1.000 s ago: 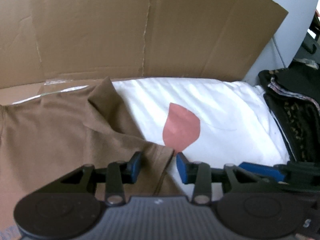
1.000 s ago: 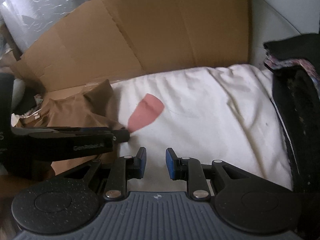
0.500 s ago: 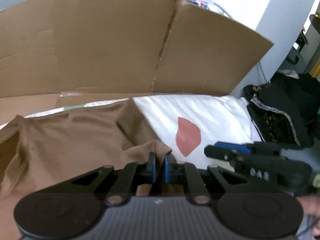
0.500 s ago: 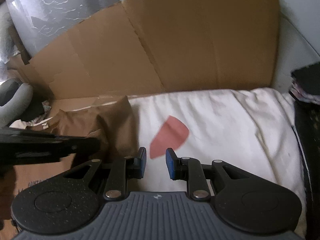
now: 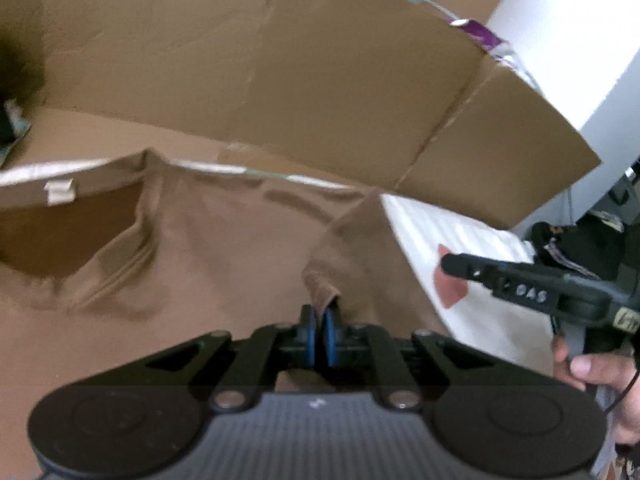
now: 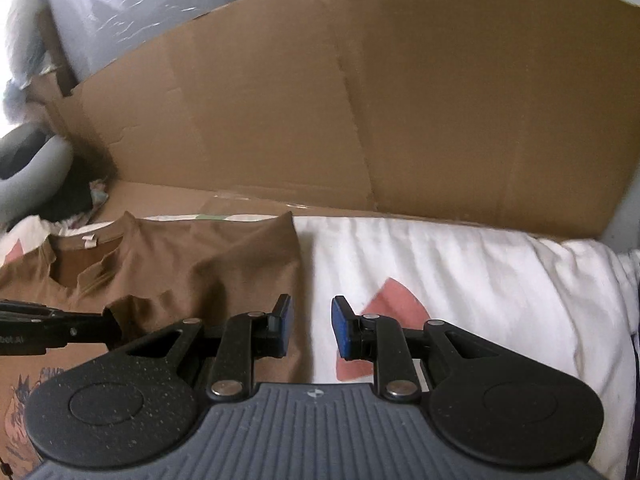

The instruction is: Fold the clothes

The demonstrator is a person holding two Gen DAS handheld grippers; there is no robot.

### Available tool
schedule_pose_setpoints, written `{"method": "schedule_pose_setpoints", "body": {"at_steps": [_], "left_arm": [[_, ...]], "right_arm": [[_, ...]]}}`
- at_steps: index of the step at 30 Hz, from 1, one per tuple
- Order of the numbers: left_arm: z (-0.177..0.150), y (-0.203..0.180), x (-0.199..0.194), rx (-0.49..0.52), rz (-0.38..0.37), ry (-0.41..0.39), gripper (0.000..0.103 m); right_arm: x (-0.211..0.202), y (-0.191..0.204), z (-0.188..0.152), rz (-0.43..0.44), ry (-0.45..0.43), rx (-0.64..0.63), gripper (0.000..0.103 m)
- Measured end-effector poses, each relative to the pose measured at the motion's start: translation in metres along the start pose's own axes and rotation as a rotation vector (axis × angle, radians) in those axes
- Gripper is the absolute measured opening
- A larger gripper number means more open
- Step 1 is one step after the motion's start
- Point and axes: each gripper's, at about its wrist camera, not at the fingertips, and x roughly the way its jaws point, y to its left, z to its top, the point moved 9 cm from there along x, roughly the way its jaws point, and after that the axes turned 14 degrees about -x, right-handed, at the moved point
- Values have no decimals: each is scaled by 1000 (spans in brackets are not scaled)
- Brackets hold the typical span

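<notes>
1. Since a second ago, the left gripper (image 5: pixel 319 330) has been closed from an open span onto a fold of the brown cotton T-shirt (image 5: pixel 224 248), and the shirt's sleeve edge has been lifted and drawn leftward, away from the pink patch (image 5: pixel 452 290).
2. The brown cotton T-shirt (image 6: pixel 192 264) is spread on the white padded sheet (image 6: pixel 460 272), with its neckline and white label (image 5: pixel 60 192) toward the cardboard; its lower part is cut off by the gripper body in both views.
3. The pinched fabric is seen between the blue pads (image 5: pixel 307 330) of the left gripper; how much cloth lies behind them is hidden, and the left view is blurred.
4. The right gripper (image 6: pixel 311 328) is held with its fingers wide apart and nothing between them, above the shirt's right edge and the sheet; over the last second it has been carried leftward toward the shirt.
5. A printed graphic on the shirt's front is glimpsed at the lower left of the right view, but cannot be made out.
6. The pink patch (image 6: pixel 394 300) is partly covered by the right gripper's finger.
7. A large brown corrugated cardboard panel (image 6: pixel 360 100) stands behind the sheet, walling off the far side.
8. A dark pile of folded clothes (image 5: pixel 580 244) lies at the right, beyond the sheet.
</notes>
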Motion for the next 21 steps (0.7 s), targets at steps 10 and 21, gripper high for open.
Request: {"method": "schedule_pose_setpoints", "body": {"at_steps": [10, 21], "left_arm": [[2, 27, 11, -157, -94, -11, 56], [13, 40, -15, -161, -96, -50, 58]], "right_arm": [[7, -5, -14, -11, 40, 27, 28], [8, -14, -14, -24, 33, 53, 28]]}}
